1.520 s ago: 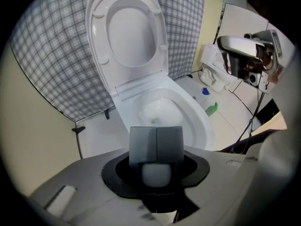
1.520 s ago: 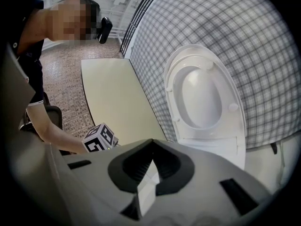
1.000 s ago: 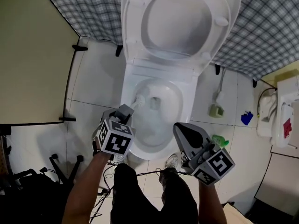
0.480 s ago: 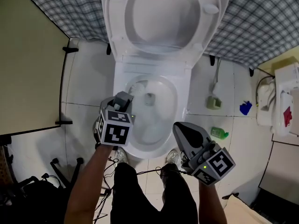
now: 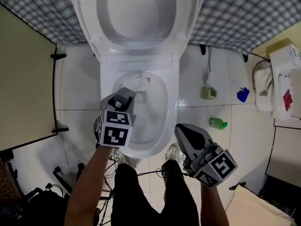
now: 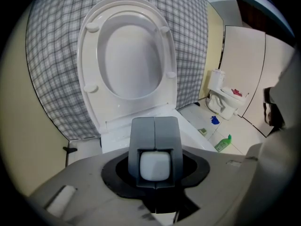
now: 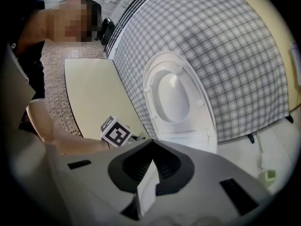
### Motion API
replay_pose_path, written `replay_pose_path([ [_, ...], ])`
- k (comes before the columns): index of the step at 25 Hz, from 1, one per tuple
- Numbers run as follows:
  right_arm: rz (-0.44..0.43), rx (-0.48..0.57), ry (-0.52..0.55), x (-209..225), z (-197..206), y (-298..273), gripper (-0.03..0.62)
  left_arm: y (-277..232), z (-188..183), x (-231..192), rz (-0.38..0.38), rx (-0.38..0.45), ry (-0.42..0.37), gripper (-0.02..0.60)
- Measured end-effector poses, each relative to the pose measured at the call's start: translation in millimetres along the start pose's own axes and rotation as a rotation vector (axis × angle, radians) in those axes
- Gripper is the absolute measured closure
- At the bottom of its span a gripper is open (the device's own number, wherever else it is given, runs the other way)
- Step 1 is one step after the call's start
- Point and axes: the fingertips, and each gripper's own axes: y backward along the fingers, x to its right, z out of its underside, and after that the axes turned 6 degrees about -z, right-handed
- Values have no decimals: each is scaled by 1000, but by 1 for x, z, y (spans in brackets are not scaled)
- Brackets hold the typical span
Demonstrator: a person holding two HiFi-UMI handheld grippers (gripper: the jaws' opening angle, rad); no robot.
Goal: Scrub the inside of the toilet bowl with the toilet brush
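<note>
**Tiled bathroom: brush has swept toward the back of the bowl**

White floor tiles (image 5: 211, 142) lie under the person's feet at the foot of the toilet. Nearest the camera, the right gripper (image 5: 184, 132) hangs off to the right of the bowl with its jaws pressed together and nothing between them. It takes no part in the scrubbing.

A little farther on, the left gripper (image 5: 126, 97) sits over the near-left rim, clenched on the white-handled toilet brush (image 6: 154, 166). The rounded end of the handle shows between the grey jaws.

A second ago the bristle head lay against the left wall of the white ceramic toilet bowl (image 5: 172, 102). It now appears to reach toward the far end of the basin, below the hinge. The grip looks the same as before. So the scrubbing seems to be under way, with the stroke working round the inside, and the right wall probably still has to be done.

Beyond stands the raised white seat and lid (image 5: 136, 13), then the blue-checked wall covering (image 5: 235, 18). A small green plastic bottle (image 5: 217, 123) lies on the floor well apart, to the right.
</note>
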Motion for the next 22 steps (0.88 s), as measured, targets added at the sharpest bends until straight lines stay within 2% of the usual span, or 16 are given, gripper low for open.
replay_pose_path([
  [3,15,4,-6,2,3,7,594,-2,-7,18,50,39,-34,410],
  [12,42,18,-24,5,10,19,594,1,-6,60,158,54,-139,410],
  [17,41,18,-35,1,15,21,594,-1,-5,51,135,51,-80,410],
  [22,39,13,-35,3,17,20,594,-5,-6,23,34,59,-72,410],
])
